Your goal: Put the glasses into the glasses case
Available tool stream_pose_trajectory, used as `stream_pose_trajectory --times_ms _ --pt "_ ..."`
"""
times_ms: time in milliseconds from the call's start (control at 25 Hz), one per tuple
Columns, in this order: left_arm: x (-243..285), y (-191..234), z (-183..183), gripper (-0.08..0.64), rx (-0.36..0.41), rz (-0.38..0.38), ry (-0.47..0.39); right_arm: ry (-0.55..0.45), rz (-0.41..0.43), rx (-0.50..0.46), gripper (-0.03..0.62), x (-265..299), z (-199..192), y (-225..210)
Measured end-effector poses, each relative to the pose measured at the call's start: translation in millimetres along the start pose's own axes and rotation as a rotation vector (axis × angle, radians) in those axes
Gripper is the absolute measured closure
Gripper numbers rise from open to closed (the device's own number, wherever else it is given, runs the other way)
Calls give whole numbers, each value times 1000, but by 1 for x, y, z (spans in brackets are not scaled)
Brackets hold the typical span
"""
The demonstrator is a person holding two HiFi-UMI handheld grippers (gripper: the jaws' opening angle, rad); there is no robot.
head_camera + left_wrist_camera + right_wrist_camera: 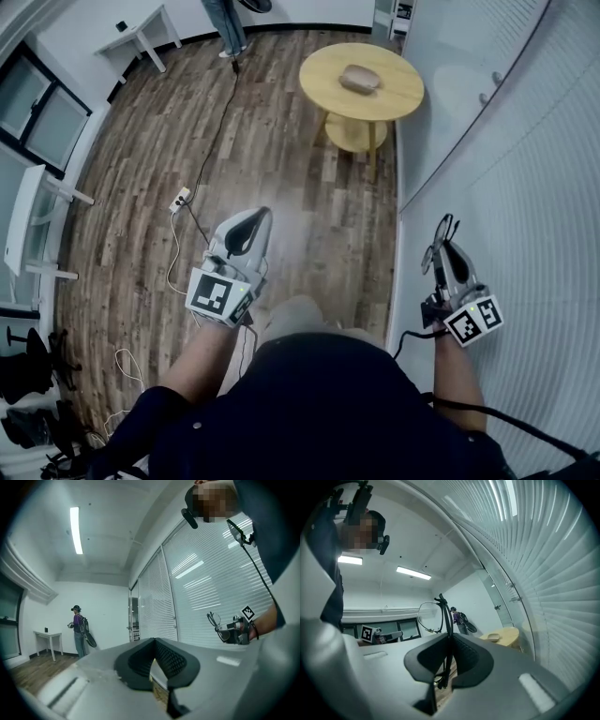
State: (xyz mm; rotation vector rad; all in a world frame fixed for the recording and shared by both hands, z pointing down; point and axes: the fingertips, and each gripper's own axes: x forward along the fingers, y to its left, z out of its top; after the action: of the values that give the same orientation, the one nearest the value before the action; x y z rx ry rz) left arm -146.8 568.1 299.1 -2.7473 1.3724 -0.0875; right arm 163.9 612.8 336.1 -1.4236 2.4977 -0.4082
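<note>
My right gripper (448,246) is shut on a folded pair of thin dark-framed glasses (434,249), held level beside the white slatted wall. In the right gripper view the glasses (433,616) stand upright, with a temple pinched between the pads and the lenses above them. The brownish glasses case (359,79) lies on a round wooden table (398,98) far ahead of both grippers. My left gripper (260,216) hovers over the wooden floor with its tips together and nothing in them. From the left gripper view (153,641) I see the right gripper and the glasses (214,619).
A slatted white wall (506,187) runs along the right. A power strip (180,199) and its cable lie on the floor to the left. A white desk (141,36) and a standing person (225,23) are at the far end. Dark chairs (23,375) stand at the lower left.
</note>
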Motion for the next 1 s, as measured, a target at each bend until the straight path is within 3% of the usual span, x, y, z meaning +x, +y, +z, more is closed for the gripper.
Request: stream_pose_trajectory --times_ms 320,1000 --pt "38 7 -12 555 -9 -10 30 30 -19 48 558 19 -10 -35" --pt "212 110 -15 555 -50 -116 12 29 -106 64 558 163 15 -111"
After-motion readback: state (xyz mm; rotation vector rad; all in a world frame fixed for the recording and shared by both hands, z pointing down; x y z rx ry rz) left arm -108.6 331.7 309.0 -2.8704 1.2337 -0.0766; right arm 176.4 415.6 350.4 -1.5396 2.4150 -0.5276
